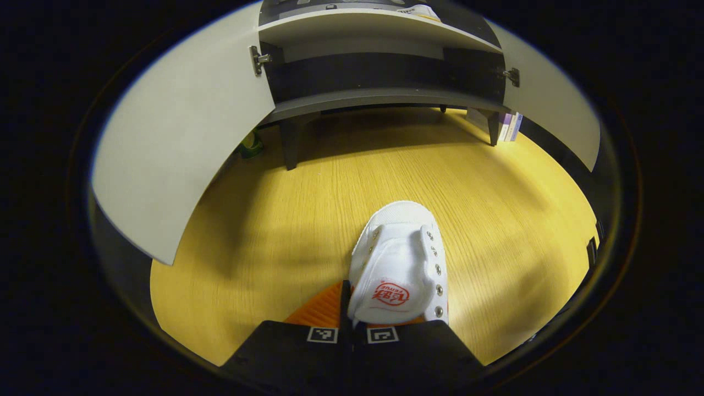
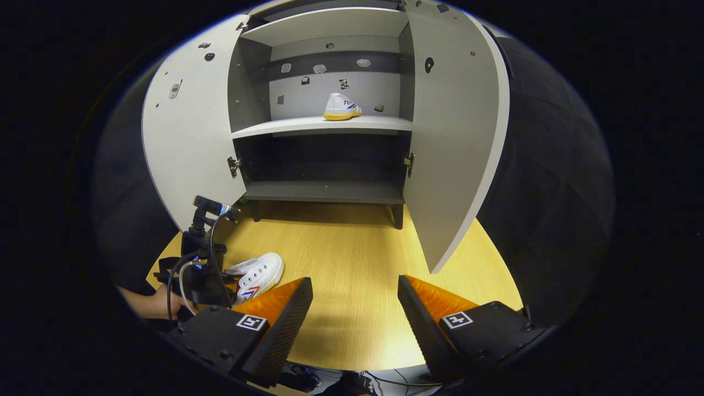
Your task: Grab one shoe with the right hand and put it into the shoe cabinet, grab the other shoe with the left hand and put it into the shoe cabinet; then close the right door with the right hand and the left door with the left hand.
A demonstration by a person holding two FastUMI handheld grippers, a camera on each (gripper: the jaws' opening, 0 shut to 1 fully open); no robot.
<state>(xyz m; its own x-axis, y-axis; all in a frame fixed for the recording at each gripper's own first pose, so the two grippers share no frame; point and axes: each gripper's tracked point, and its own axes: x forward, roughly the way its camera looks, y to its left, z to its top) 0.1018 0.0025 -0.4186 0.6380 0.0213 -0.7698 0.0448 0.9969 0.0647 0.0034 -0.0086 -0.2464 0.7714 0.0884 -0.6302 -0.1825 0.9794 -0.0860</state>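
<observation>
A white shoe (image 1: 399, 264) with a red logo on its tongue lies toe-forward on the wooden surface (image 1: 341, 181). My left gripper (image 1: 349, 311) is shut on its side wall near the heel. The right gripper view has that same shoe (image 2: 258, 278) at lower left, with the left gripper (image 2: 204, 275) and a hand (image 2: 157, 303) holding it. A second white shoe (image 2: 341, 107) stands on the cabinet's middle shelf (image 2: 322, 126). My right gripper (image 2: 355, 291) hangs open in front of the cabinet with nothing between its fingers. Both doors, left (image 2: 187, 126) and right (image 2: 456, 137), stand open.
The grey cabinet (image 1: 379, 99) stands on short legs with a dark lower shelf. Some books (image 1: 510, 126) lean by its right leg and a small green object (image 1: 252, 144) sits behind the left door (image 1: 181, 143). Cables (image 2: 308, 379) lie near the front edge.
</observation>
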